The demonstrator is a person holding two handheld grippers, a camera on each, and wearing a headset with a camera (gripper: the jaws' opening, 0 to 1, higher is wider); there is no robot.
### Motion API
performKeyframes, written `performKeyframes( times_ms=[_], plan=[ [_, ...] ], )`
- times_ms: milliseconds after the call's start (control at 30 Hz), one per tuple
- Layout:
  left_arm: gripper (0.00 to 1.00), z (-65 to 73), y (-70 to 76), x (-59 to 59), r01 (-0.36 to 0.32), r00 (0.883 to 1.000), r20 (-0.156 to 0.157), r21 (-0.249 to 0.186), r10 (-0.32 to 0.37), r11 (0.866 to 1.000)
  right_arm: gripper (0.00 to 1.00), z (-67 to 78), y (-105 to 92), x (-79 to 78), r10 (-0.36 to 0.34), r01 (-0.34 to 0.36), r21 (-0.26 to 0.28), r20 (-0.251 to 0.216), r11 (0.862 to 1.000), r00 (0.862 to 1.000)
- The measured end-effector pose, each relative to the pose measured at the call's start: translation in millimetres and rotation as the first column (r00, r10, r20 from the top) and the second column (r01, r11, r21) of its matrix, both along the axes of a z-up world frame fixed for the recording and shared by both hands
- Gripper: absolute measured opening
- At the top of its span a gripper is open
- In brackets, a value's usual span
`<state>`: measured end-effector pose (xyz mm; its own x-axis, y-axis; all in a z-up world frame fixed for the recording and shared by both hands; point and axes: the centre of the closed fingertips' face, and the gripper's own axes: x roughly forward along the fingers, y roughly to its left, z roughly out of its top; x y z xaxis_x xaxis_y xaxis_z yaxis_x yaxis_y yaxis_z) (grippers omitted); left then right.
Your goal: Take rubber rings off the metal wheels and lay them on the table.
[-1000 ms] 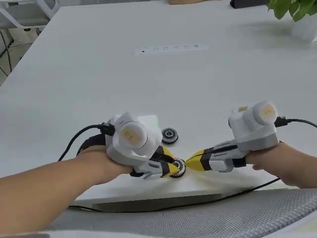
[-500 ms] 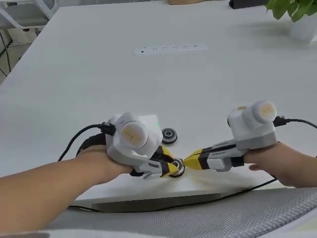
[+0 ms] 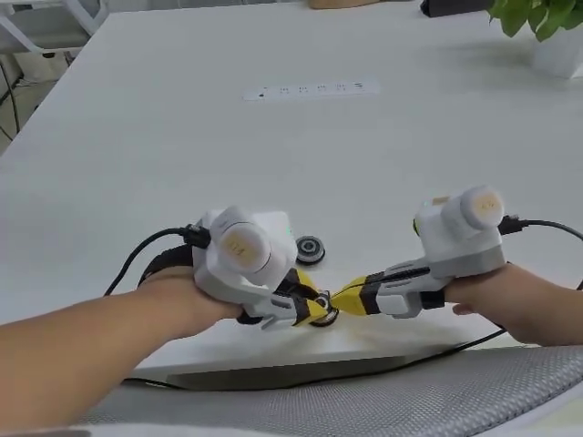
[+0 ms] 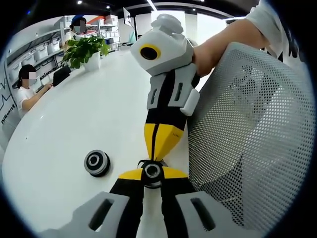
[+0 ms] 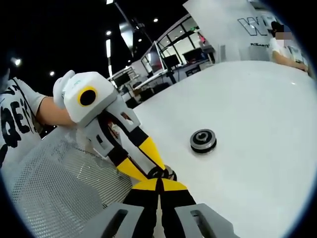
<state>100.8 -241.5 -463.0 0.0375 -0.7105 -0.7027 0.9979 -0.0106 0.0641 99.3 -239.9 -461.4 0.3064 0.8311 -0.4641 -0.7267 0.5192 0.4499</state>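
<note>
Grip: my left gripper (image 3: 316, 308) clamps small black-ringed metal wheel (image 4: 151, 170) at white counter's (image 3: 182, 137) near edge | my right gripper's (image 3: 342, 295) tips pressed together against its rim | second ringed wheel (image 3: 310, 248) lies just beyond, apart.

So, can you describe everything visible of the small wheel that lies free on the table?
The wheel is small and round: a dark outer band that looks like rubber, a silvery metal face inside it, and a dark hole at the centre. It lies flat on the white table, which alone touches it, not far from its near edge.
</note>
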Motion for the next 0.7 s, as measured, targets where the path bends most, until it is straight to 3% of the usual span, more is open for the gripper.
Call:
performKeyframes(
  times_ms=[467,533,567,600,700],
  plan=[
    [0.07,0.2,-0.1,-0.6,0.004,1.000,-0.003,-0.004,-0.004,1.000,0.00,3.8,6.6,-2.8,0.021,-0.021,0.036,-0.003,0.999,1.000],
    [0.07,0.4,-0.9,-0.7,0.003,1.000,-0.003,-0.007,-0.003,1.000,0.00,16.3,15.2,-5.1,0.035,-0.033,0.120,-0.011,0.992,0.999],
    [0.07,0.6,-1.3,-0.5,0.005,1.000,-0.001,-0.009,-0.005,1.000,0.00,14.7,13.4,0.8,-0.007,0.008,0.108,-0.008,0.994,1.000],
    [0.07,0.6,-1.3,-0.4,0.004,1.000,-0.002,-0.009,-0.004,1.000,0.00,9.6,11.9,-3.1,0.037,-0.038,0.067,0.011,0.997,0.999],
    [0.07,0.6,-1.2,-0.5,0.005,1.000,-0.002,-0.010,-0.005,1.000,0.00,6.6,12.6,-2.2,0.025,-0.026,0.064,0.014,0.998,1.000]
  ],
)
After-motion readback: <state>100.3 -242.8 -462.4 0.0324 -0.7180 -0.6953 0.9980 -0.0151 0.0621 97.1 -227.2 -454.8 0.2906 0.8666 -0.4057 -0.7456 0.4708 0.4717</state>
